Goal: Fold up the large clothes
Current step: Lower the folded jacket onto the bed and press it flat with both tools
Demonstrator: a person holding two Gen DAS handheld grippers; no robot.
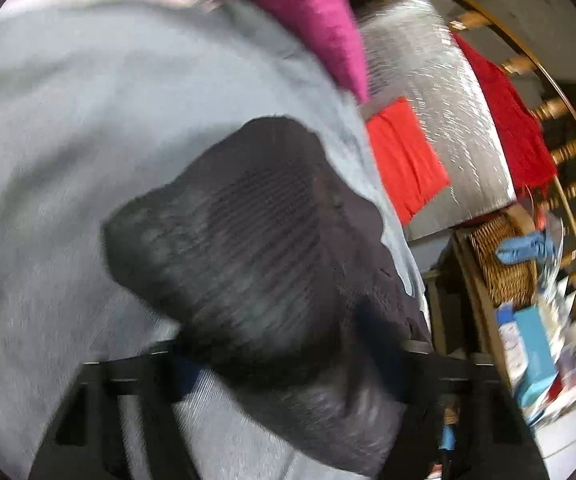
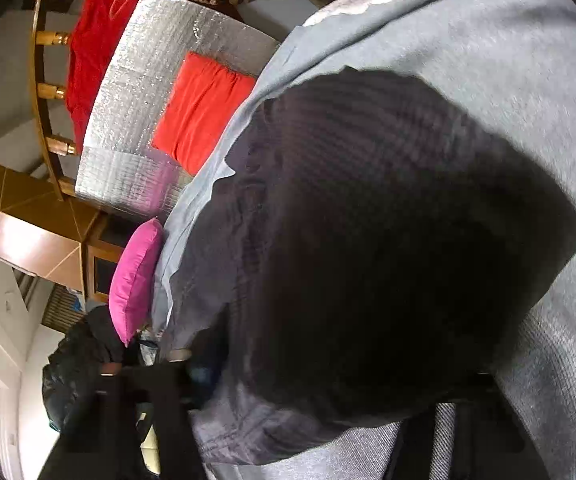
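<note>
A grey garment (image 1: pixel 88 128) with a dark ribbed cuff (image 1: pixel 240 248) fills both views, bunched close against the lenses. Beyond it, at two o'clock in the left view, lies a silver mat (image 1: pixel 440 128) carrying a folded red cloth (image 1: pixel 404 160), with a pink cushion (image 1: pixel 316 20) at twelve. Left claw (image 1: pixel 280 372) and right claw (image 2: pixel 328 392) are buried in fabric; how far either is open, I cannot tell.

Both grippers, the left gripper (image 1: pixel 272 364) and the right gripper (image 2: pixel 300 384), show flat matte-black fingers with straight edges and rectangular cut-outs.
</note>
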